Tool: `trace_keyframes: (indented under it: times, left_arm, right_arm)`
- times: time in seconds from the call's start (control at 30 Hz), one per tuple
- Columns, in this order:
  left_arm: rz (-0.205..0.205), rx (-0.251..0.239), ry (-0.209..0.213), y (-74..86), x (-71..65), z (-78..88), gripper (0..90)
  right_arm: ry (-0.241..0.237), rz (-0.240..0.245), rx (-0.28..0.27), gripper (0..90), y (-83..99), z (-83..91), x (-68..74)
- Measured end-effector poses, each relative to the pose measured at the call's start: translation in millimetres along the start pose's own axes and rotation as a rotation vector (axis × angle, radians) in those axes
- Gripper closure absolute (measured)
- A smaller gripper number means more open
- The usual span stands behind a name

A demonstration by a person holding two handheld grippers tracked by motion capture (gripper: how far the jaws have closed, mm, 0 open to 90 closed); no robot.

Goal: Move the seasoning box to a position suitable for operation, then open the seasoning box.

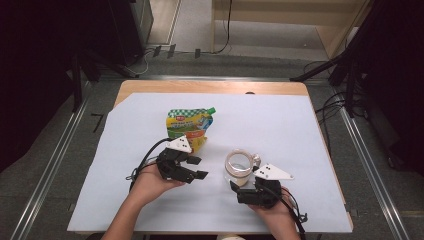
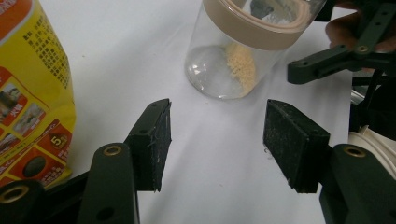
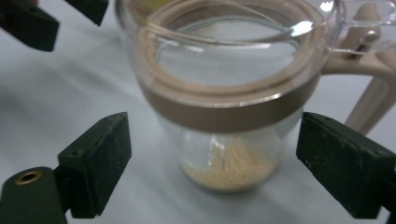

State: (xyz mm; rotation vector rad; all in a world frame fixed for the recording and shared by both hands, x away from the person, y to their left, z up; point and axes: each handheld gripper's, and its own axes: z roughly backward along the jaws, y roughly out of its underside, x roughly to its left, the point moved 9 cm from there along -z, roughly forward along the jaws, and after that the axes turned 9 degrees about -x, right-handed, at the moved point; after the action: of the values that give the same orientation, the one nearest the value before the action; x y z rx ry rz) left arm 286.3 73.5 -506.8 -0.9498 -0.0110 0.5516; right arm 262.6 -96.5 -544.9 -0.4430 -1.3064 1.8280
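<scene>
A clear glass jar (image 1: 239, 167) with a tan rim band stands on the white sheet, with a little tan powder (image 3: 229, 172) at its bottom. Its hinged lid (image 3: 369, 28) is flipped open to the side. My right gripper (image 3: 215, 126) is open just in front of the jar (image 3: 229, 107), one pad off each side and neither touching it. My left gripper (image 2: 217, 116) is open and empty, pointing at the jar (image 2: 229, 60) from its left. A yellow and green spouted pouch (image 1: 190, 127) lies just beyond the left gripper (image 1: 201, 167). In the high view the right gripper (image 1: 245, 180) sits near the jar's front.
The white sheet (image 1: 280, 125) covers most of the wooden table (image 1: 210, 87). The pouch (image 2: 28, 93) lies close to my left gripper's left jaw. The right gripper's jaw (image 2: 327, 60) reaches in beside the jar. Floor rails and cables run around the table.
</scene>
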Motion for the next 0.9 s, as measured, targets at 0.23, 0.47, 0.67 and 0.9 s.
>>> trace_keyframes:
  times: [0.23, 0.47, 0.67, 0.9]
  left_arm:
    - [0.0, -0.002, 0.012, -1.2, -3.4, -4.9, 41.2]
    - [-0.003, 0.025, 0.04, 0.6, -8.2, -10.2, 40.6]
    - [-0.007, 0.031, 0.029, 0.9, -8.9, -13.6, 40.6]
    - [0.018, 0.03, 0.064, -0.5, -13.2, -16.2, 39.2]
  right_arm:
    - [-0.031, 0.013, -0.04, 24.9, -4.5, 29.0, 1.9]
    - [-0.086, 0.006, -0.003, 49.4, -6.2, 48.1, -14.0]
    - [-0.048, 0.001, 0.0, 61.5, -10.7, 50.5, -41.2]
    - [-0.016, -0.076, 0.019, 69.5, -12.2, 42.0, -72.9]
